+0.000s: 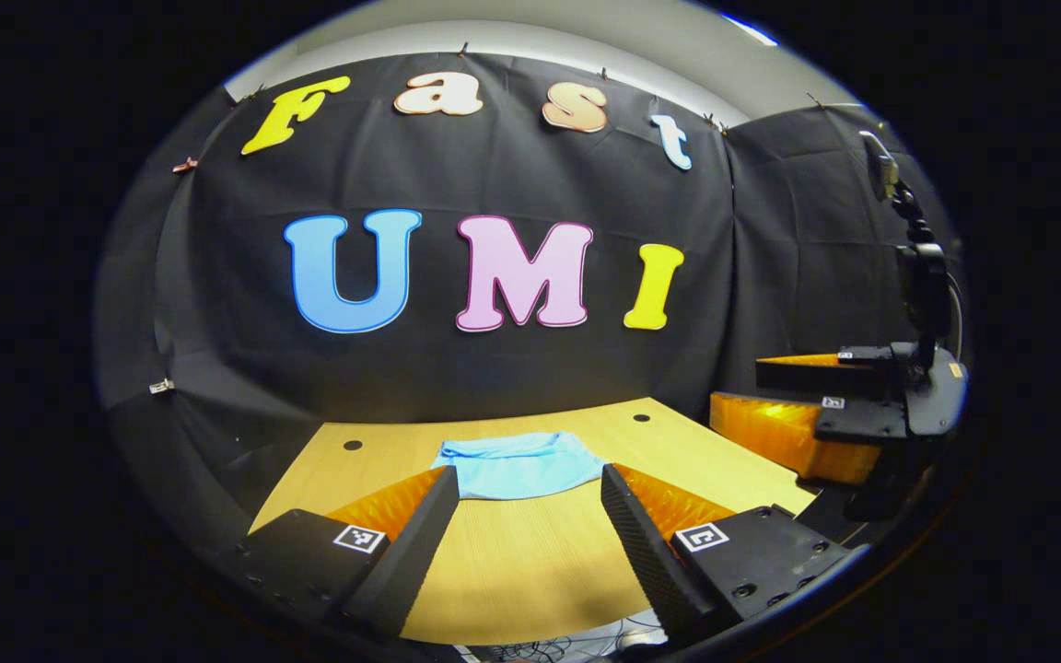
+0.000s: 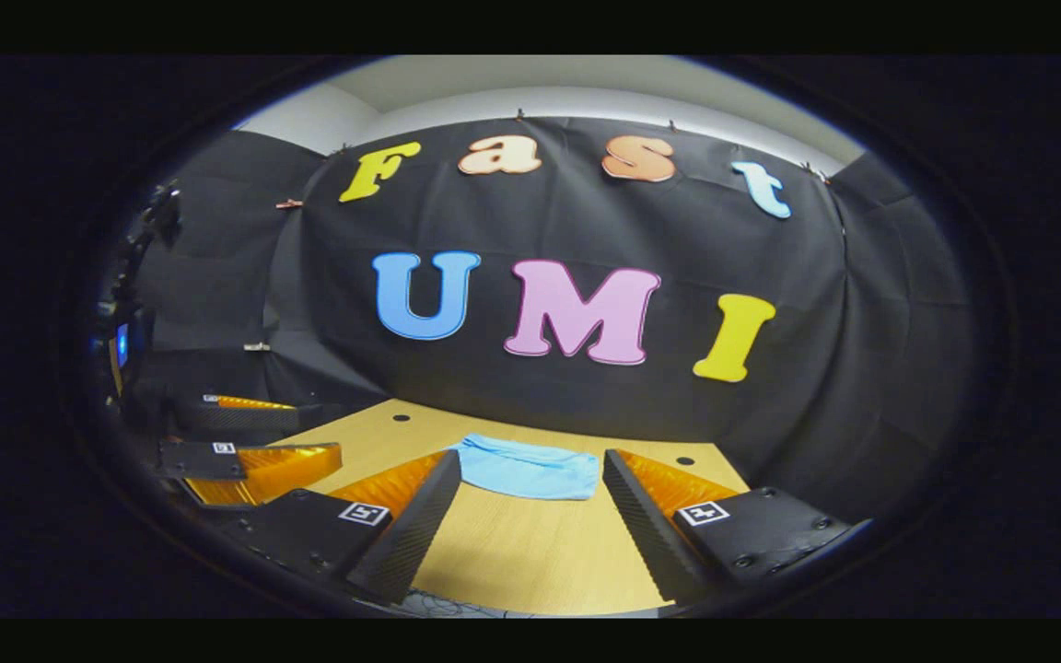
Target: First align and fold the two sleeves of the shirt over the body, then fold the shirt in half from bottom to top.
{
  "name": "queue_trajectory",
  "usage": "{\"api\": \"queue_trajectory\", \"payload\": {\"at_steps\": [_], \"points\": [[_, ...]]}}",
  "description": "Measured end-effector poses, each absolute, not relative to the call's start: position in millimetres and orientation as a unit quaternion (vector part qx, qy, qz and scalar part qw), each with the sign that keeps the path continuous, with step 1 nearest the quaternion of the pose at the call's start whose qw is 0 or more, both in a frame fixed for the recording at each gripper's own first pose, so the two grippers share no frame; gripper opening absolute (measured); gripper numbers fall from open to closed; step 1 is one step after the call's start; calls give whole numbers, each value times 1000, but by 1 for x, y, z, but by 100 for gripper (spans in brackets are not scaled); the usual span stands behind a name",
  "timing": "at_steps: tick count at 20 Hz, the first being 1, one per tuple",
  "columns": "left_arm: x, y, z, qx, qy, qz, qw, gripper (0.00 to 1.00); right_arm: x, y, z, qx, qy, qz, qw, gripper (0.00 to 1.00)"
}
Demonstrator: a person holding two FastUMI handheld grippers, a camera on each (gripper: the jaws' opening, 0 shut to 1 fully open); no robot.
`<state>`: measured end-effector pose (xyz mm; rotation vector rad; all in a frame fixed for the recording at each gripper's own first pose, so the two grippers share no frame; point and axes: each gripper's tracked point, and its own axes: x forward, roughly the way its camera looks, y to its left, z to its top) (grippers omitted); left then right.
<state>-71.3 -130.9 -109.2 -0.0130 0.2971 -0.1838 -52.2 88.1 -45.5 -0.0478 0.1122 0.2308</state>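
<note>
A light blue shirt (image 1: 517,463) lies as a compact folded bundle on the wooden table (image 1: 530,571), toward its far side. In the left gripper view my left gripper (image 1: 528,483) is open, held back from the shirt above the near table with nothing between its fingers. My right gripper (image 1: 802,401) hangs at the right of that view, jaws apart. In the right gripper view the shirt (image 2: 528,468) lies ahead of my open right gripper (image 2: 530,465), which holds nothing. My left gripper (image 2: 309,433) appears at the left there, also open.
Round holes (image 1: 353,445) dot the far corners of the table. Black cloth walls close the booth behind and at both sides. Cables (image 1: 577,645) lie below the table's near edge. Bare wood stretches between the grippers and the shirt.
</note>
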Motion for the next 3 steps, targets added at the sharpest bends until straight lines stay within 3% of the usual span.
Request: {"api": "queue_trajectory", "payload": {"at_steps": [3], "points": [[-67,-117,-91,-7,136,-63,989,99,-60,85,-30,-29,39,123,991,97]]}}
